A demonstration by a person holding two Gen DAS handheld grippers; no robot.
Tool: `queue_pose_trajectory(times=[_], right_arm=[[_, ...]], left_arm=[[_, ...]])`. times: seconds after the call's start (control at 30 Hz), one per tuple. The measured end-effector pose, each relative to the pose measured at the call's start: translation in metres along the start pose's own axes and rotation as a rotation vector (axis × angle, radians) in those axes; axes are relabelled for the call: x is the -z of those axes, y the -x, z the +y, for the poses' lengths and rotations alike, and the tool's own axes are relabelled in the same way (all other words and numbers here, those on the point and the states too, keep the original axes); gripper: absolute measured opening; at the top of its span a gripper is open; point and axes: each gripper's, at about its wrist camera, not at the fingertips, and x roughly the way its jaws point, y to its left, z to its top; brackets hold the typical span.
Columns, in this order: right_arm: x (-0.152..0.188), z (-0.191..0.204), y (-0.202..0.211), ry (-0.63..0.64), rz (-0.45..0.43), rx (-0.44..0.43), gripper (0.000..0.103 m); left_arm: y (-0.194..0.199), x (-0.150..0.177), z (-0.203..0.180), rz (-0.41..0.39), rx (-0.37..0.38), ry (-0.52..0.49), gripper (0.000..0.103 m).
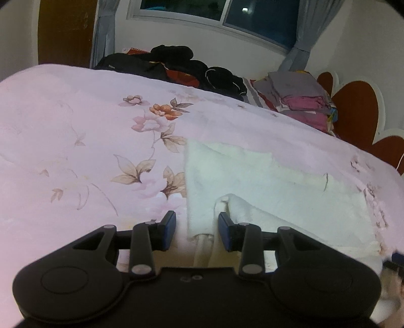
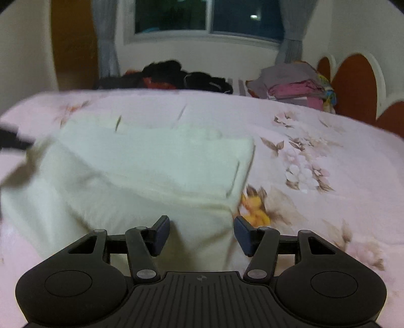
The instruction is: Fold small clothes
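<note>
A cream-white small garment (image 1: 252, 176) lies partly folded on the pink floral bedspread (image 1: 75, 126). In the left wrist view my left gripper (image 1: 197, 228) stands open over the garment's near left edge. A raised fold sits beside its right fingertip (image 1: 224, 227), and the pads do not press on cloth. In the right wrist view the same garment (image 2: 151, 164) is blurred, with a folded layer on top. My right gripper (image 2: 202, 233) is open at the garment's near right corner; cloth lies between the jaws without being pinched. A dark blurred shape (image 2: 12, 141) at the left edge may be the other gripper.
A heap of dark clothes (image 1: 176, 65) lies at the bed's far side. A stack of folded grey and pink clothes (image 1: 303, 101) sits at the far right by the brown scalloped headboard (image 1: 358, 106). Behind are a window (image 1: 227, 15) and curtains (image 1: 300, 45).
</note>
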Motion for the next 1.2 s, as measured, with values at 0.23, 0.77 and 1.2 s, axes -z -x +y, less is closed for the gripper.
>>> queue_pose_trajectory(times=[0.23,0.77,1.2], right_arm=[[-0.019,-0.027,-0.004,-0.107,-0.008,0.030,0.057],[0.035,0.008,0.009,0.179,0.046,0.048,0.057],[-0.015,-0.014,-0.031,-0.035,0.015,-0.032,0.057]], left_arm=[[0.007,0.001,0.002,-0.001,-0.018,-0.090,0.037],[-0.010,0.024,-0.013,0.048,-0.012,-0.154,0.037],[-0.020,0.002,-0.023,0.003,0.031,-0.113,0.037]])
